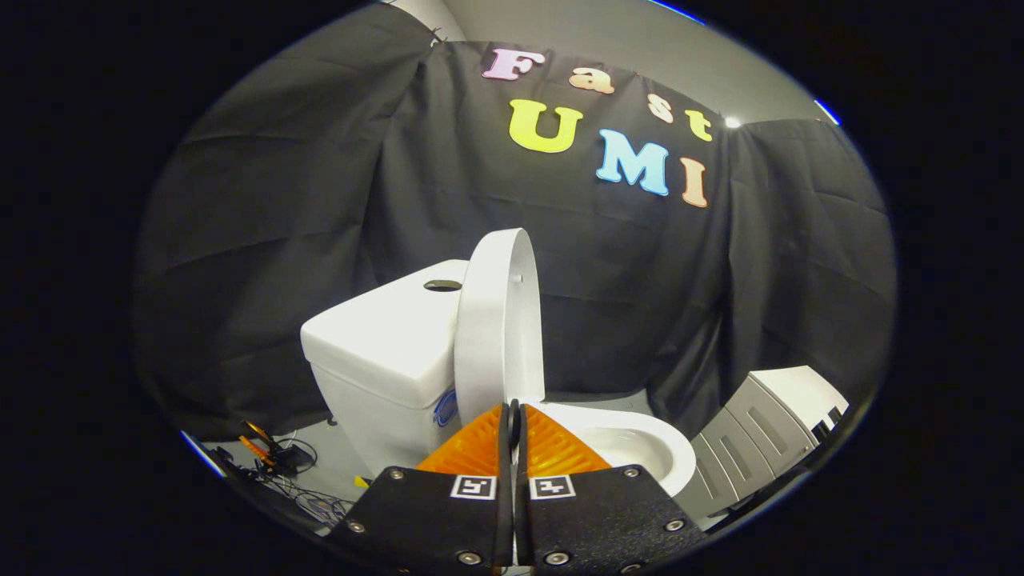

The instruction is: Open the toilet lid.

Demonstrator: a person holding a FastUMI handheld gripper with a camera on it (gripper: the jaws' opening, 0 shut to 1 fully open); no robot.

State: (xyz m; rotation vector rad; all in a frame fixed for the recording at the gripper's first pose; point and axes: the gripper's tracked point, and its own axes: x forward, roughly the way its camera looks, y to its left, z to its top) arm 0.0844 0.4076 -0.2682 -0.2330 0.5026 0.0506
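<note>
Toilet lid (498, 328) stands raised at frame centre, upright, edge-on, leaning toward tank (384, 344) at its left. Bowl (640, 444) open at lower right of lid. Gripper (513, 416) at bottom centre, orange fingers (472, 448) pressed together, closed on nothing, tips just below lid's lower edge. Grey cabinet (760, 432) lower right; cables (276, 464) on floor, lower left.

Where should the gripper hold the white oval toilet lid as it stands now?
Grip the white oval toilet lid on its thin near rim, approaching edge-on from the bowl side: it stands nearly upright. The gripper fingers sit together just below that rim.
</note>
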